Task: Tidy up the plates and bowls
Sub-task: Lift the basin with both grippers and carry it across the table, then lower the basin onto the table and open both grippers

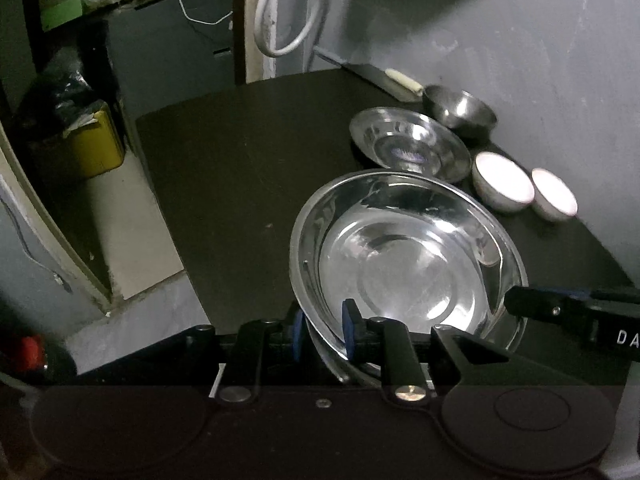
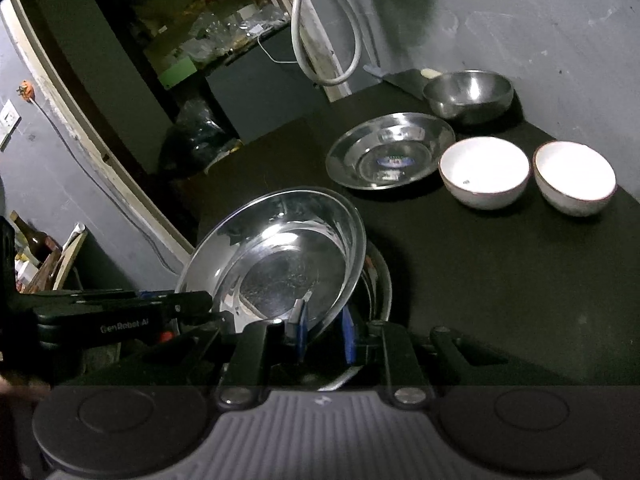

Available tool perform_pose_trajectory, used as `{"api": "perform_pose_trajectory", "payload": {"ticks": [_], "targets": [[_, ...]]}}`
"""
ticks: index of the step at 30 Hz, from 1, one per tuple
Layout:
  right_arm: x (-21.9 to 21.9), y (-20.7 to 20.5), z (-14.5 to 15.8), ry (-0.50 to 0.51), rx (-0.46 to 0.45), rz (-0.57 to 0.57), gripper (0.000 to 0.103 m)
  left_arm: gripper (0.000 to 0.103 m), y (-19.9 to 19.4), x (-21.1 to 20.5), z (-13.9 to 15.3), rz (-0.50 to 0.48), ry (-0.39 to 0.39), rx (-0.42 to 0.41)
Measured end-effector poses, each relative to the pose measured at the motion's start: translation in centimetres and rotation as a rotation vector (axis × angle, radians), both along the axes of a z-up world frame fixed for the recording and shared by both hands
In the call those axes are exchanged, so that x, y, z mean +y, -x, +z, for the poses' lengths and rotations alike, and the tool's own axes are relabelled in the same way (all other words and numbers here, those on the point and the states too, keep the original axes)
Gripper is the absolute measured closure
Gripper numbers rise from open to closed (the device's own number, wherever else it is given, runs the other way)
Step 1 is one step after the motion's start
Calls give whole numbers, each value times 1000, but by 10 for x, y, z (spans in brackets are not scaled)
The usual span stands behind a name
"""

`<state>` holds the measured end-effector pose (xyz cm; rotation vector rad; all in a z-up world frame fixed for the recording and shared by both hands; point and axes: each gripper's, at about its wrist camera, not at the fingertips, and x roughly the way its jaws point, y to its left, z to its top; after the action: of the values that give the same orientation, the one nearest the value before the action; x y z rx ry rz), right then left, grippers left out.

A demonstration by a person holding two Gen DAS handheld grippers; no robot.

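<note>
A large steel plate is held tilted above the dark table. My left gripper is shut on its near rim. My right gripper is shut on the same plate at its other edge, and a second steel rim shows just under it. Each gripper's arm shows in the other view, the right one and the left one. Further back sit a smaller steel plate, a steel bowl and two white bowls.
A grey wall runs along the table's far right side. A knife with a pale handle lies at the far corner. A white cable loop hangs above. Left of the table edge are a yellow container and floor clutter.
</note>
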<state>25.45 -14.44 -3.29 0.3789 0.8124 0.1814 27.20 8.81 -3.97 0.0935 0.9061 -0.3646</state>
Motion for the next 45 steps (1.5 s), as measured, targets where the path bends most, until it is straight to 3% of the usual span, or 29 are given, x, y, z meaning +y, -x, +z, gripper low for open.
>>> {"api": "perform_pose_trajectory", "payload": {"ticks": [12,37,42,45], "targets": [[1,5,-5,25,45,-9,82,77,4,-16,-7,-29,-77,28],[6,-2,-10,65,92,-8,79,76,-3,-23,-17,-21,-111,57],[6,-3,-11,83,107,-2,75,63,-4,-18,-13,16,-104,47],[5,-3,-10,87,102,-2,72,47,-5,-15,-10,39,-103,40]]}}
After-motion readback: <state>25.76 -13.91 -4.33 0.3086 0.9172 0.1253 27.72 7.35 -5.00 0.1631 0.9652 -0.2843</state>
